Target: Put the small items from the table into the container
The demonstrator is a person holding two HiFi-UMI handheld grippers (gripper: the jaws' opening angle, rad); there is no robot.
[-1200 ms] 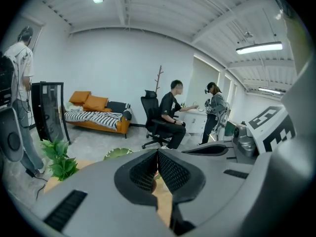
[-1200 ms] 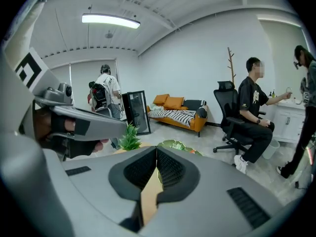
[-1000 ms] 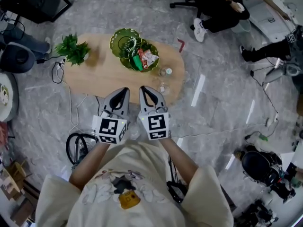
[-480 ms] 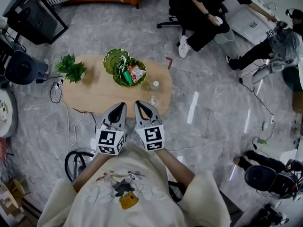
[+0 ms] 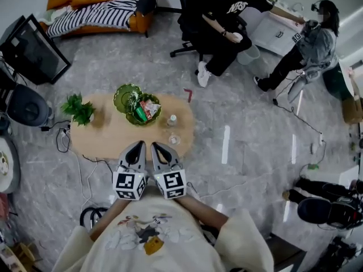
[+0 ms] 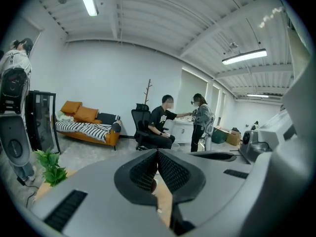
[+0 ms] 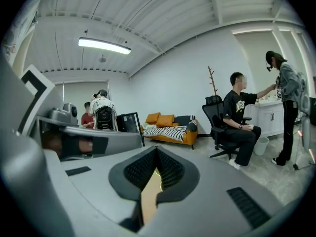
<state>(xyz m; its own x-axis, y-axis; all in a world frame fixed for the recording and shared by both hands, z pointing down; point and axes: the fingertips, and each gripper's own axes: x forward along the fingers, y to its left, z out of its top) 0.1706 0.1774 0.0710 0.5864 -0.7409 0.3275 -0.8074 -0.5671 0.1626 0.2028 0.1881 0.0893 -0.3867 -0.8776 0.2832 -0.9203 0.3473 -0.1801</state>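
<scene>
Both grippers have risen and drawn back to the near edge of the table, which now looks farther off. My left gripper and right gripper are fully closed with nothing between the jaws. On the table, the green container already holds items. A small bottle-like item and a clear item lie beside it, too small to identify, so I judge the task unfinished.

The glossy grey marble floor is reflecting pale streaks — strip lamps are glowing on a ribbed white ceiling. An orange sofa carrying a striped blanket is standing against the white wall, with a black office chair near it.
</scene>
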